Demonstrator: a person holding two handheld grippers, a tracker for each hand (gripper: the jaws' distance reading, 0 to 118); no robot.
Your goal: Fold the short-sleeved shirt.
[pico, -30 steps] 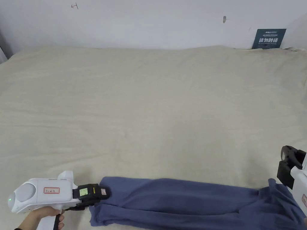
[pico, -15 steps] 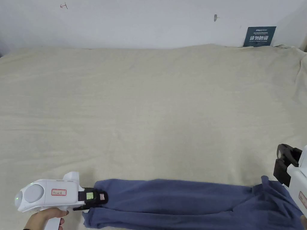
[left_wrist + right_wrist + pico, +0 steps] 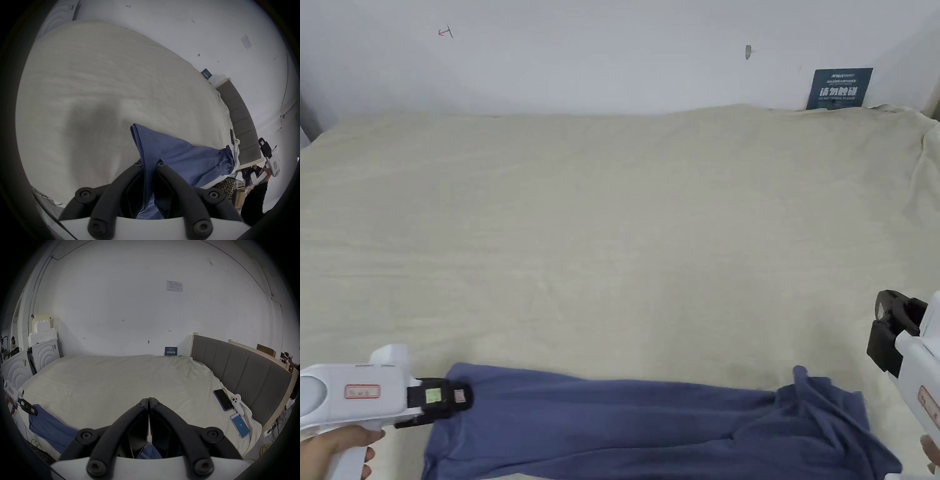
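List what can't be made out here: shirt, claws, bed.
- Shirt: near edge cut off by the head view's bottom border; sleeves lost in folds.
- Right claw: shut, no cloth at its tips; the jaws hide whether blue fabric farther back is gripped.
- Left claw: cloth deep inside hidden by its jaws.

Bedroom-like test room — wide bed; grey padded headboard; bare white wall

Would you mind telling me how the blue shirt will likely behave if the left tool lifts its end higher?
Probably floppy: the blue shirt lies in soft folds and bunches at its right end. It seems light, since the left tool pinches only a thin edge. The free length would likely sag and drag across the bed.
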